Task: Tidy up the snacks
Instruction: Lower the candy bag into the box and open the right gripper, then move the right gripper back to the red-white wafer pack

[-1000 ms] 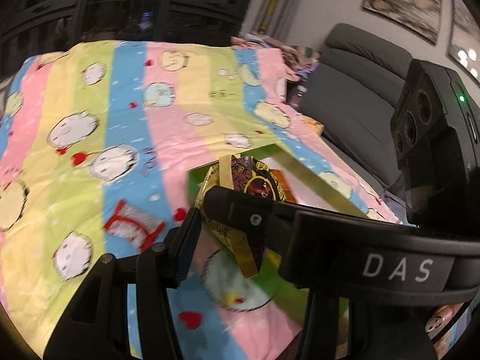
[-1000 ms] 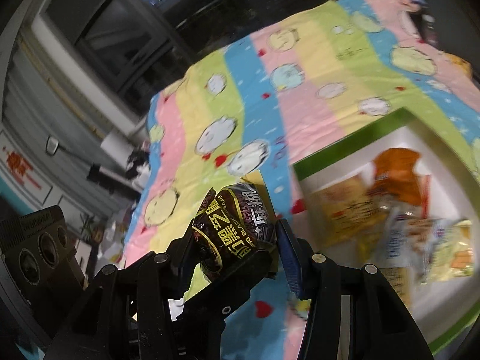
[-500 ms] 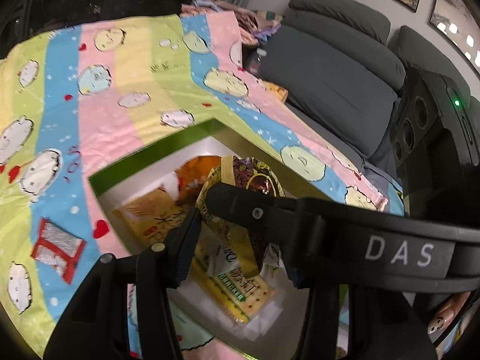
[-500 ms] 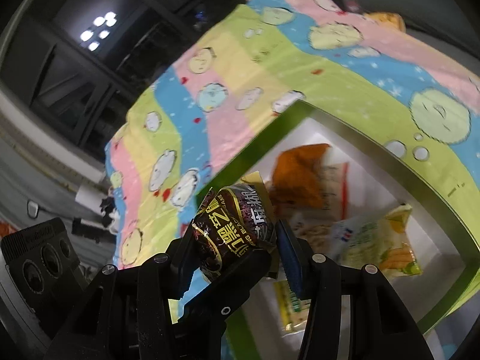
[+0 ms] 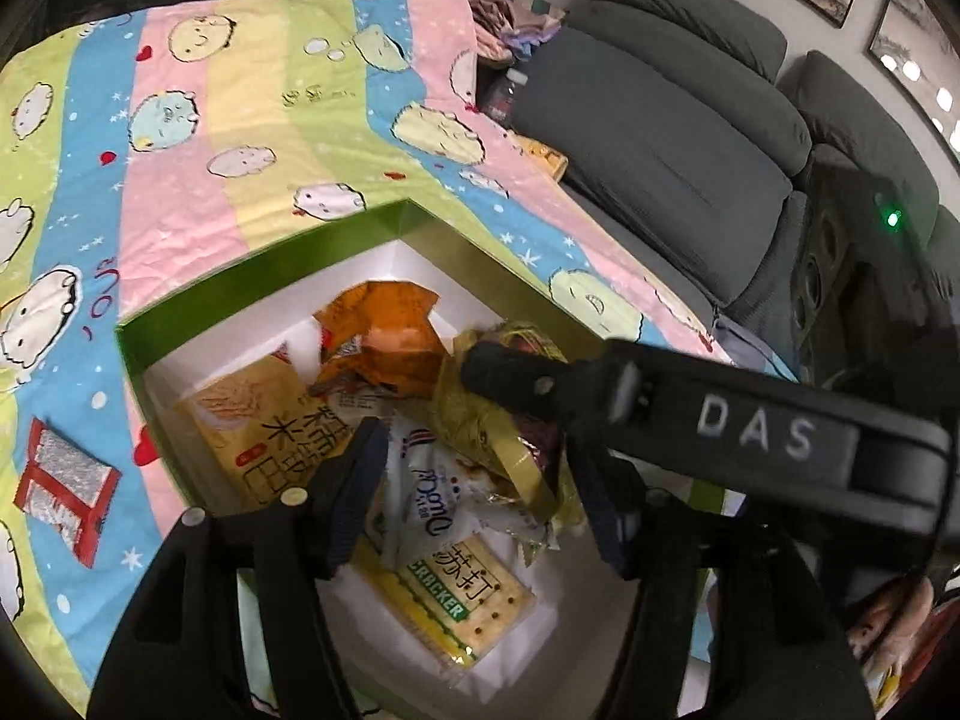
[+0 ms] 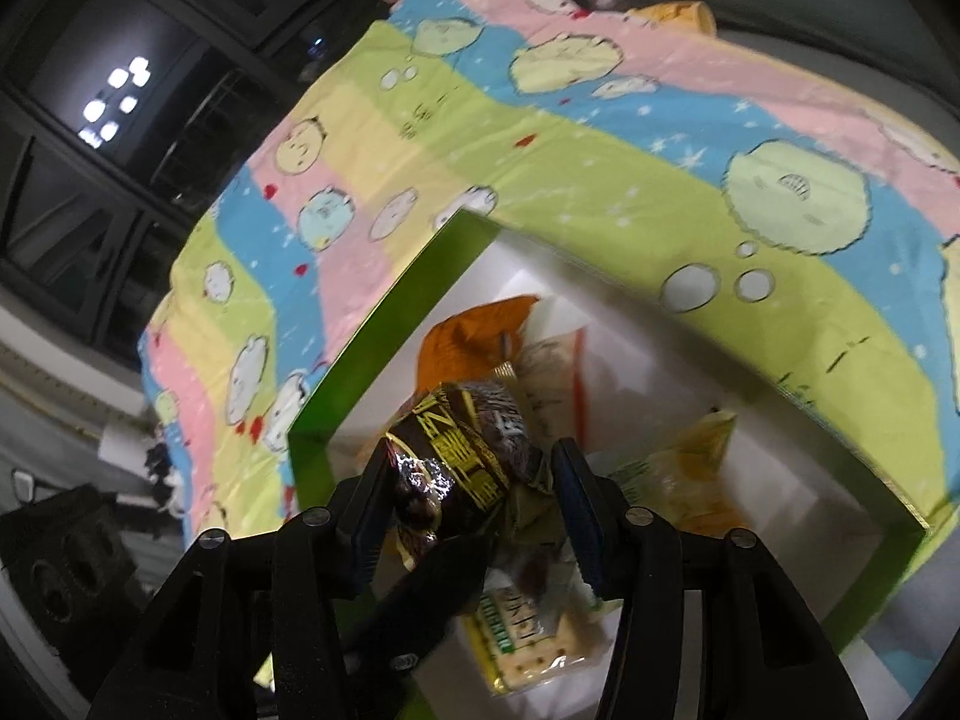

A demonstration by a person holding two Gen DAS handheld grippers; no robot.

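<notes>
Between the right gripper [image 6: 474, 510] and its blue-padded fingers [image 6: 576, 510] sits a crinkly dark-brown foil snack packet [image 6: 462, 456] with gold lettering; the jaws are opening yet both pads touch it. Over in the left wrist view, the left gripper [image 5: 474, 498] has its jaws opening too, with a creased gold wrapper [image 5: 510, 444] hanging at the right pad, clear of the left one. Below both lies a green-rimmed white box [image 5: 258, 267] holding glossy cracker packs [image 5: 462, 600] and an orange pouch [image 5: 390, 336]. Beyond spreads a striped cartoon cloth [image 5: 180, 120]; far off, a grey sofa [image 5: 660, 120]
</notes>
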